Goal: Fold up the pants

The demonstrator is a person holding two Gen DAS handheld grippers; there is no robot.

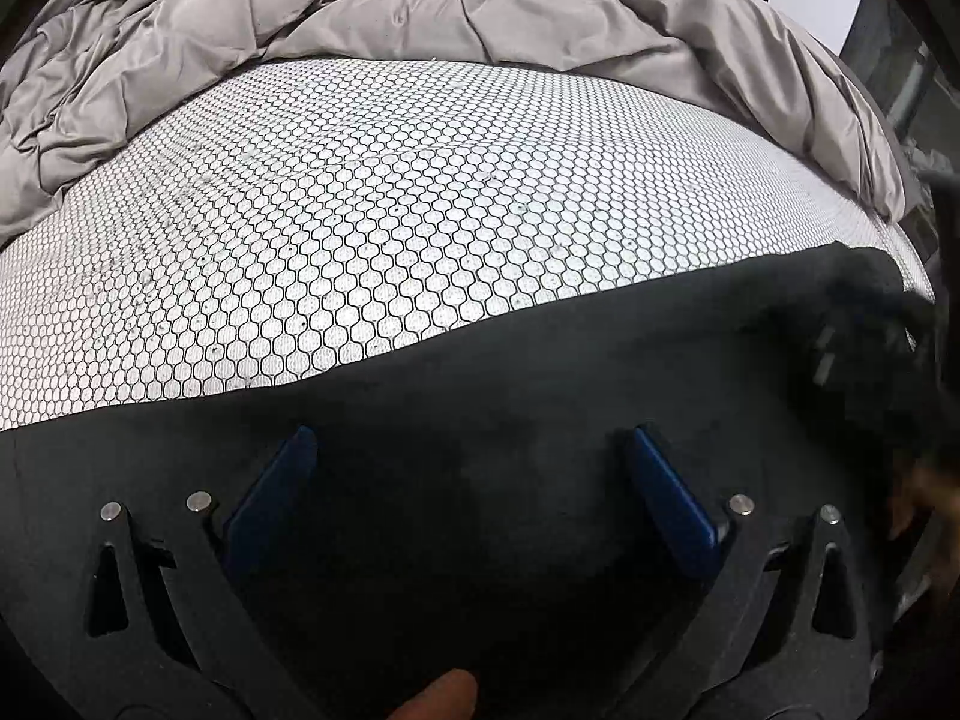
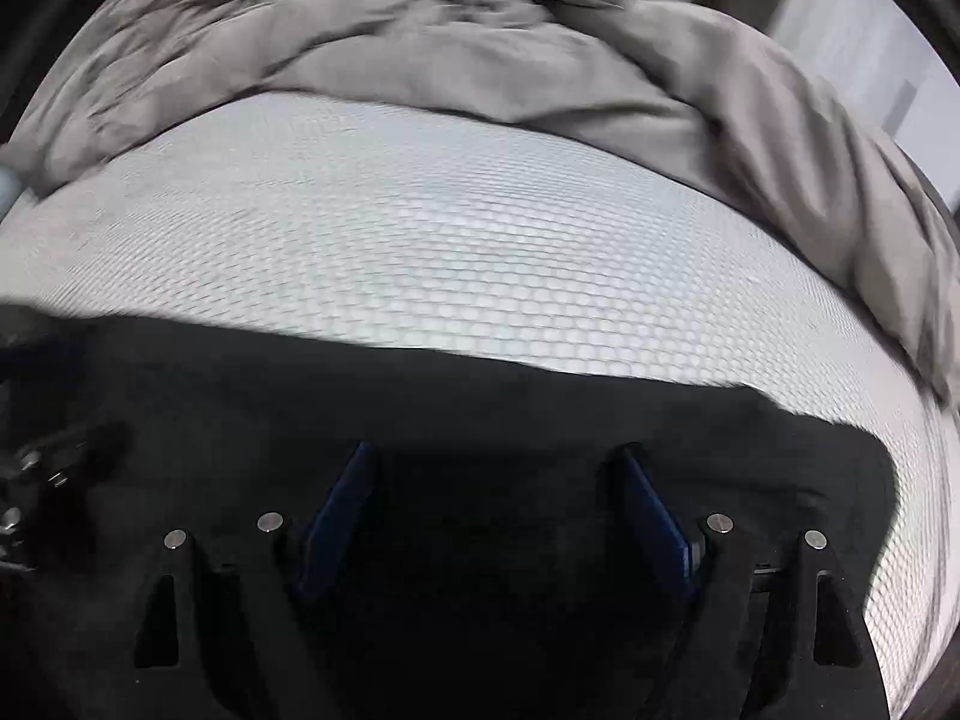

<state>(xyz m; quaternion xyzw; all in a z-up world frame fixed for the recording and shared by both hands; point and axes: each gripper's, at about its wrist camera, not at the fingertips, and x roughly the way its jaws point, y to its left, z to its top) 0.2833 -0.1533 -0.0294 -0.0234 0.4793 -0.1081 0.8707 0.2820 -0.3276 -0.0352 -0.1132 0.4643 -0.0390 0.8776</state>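
Right now I see the black pants [image 1: 540,396] spread flat along the near edge of the bed, on the mattress [image 1: 360,228] with its white honeycomb pattern. My left gripper [image 1: 471,438] hangs over the dark cloth with its blue fingers [image 1: 273,492] spread wide and nothing between them. My right gripper [image 2: 495,456] is likewise released over the pants [image 2: 480,408], blue fingers [image 2: 651,510] apart, gripping nothing; that view is smeared by motion. A rumpled grey duvet [image 1: 390,6] is bunched up along the far side of the mattress [image 2: 450,228]. A fingertip [image 1: 441,696] shows at the bottom of the left view.
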